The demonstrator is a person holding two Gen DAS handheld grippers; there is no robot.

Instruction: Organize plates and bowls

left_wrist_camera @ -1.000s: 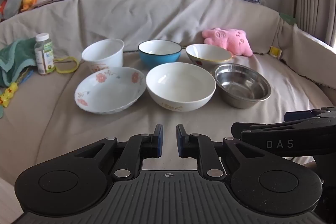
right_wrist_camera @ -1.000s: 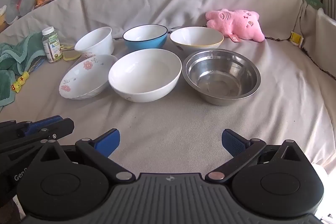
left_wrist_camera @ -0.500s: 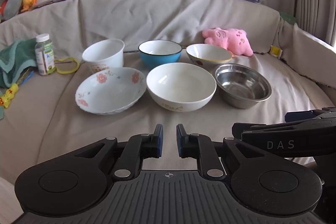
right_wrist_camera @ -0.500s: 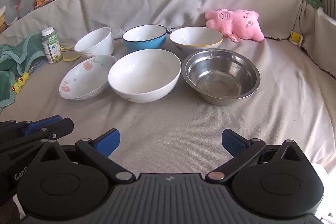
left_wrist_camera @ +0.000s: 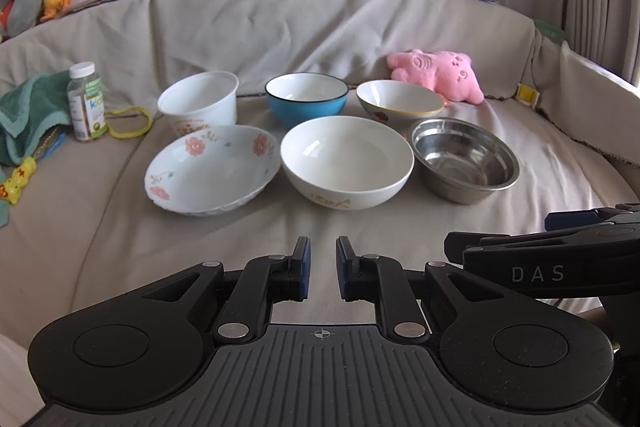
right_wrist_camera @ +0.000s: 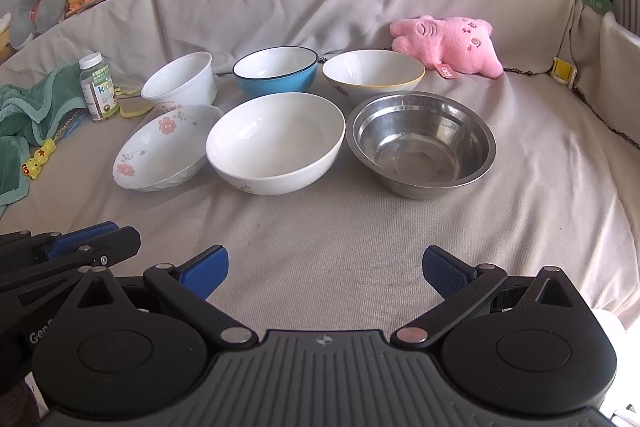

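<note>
**A:** Beige cloth-covered sofa seat (right_wrist_camera: pixel 320 227) serves as the work surface; six dishes sit in two rows at mid-frame, none stacked. Why that spread?

**B:** My reading: it is a start layout, every rim exposed for a pinch. Front row, left to right: shallow white dish with pink flowers (right_wrist_camera: pixel 160 151), large plain white ceramic bowl (right_wrist_camera: pixel 276 143), stainless steel bowl (right_wrist_camera: pixel 420 143). Back row: white plastic tub (right_wrist_camera: pixel 180 79), blue bowl with a white inside (right_wrist_camera: pixel 276 71), cream bowl with a yellow rim (right_wrist_camera: pixel 374 71).

**A:** Contacts?

**B:** Floral dish and white bowl touch or overlap at the rims; I cannot tell which. Steel bowl sits just beside the white bowl.

**A:** Claws?

**B:** Left gripper (left_wrist_camera: pixel 322 269), bottom centre of its view, has its jaws nearly together with nothing between them. Right gripper (right_wrist_camera: pixel 324 269) has its jaws spread wide and is empty. Both hang near the front of the seat, well short of the bowls.

**A:** Room to move?

**B:** Bare cloth fills the lower half of both views, and the right side beyond the steel bowl is free. Upper left is crowded: vitamin bottle (right_wrist_camera: pixel 98 87), green towel (right_wrist_camera: pixel 28 115). Pink plush toy (right_wrist_camera: pixel 448 45) sits behind the cream bowl, near the sofa back.
</note>
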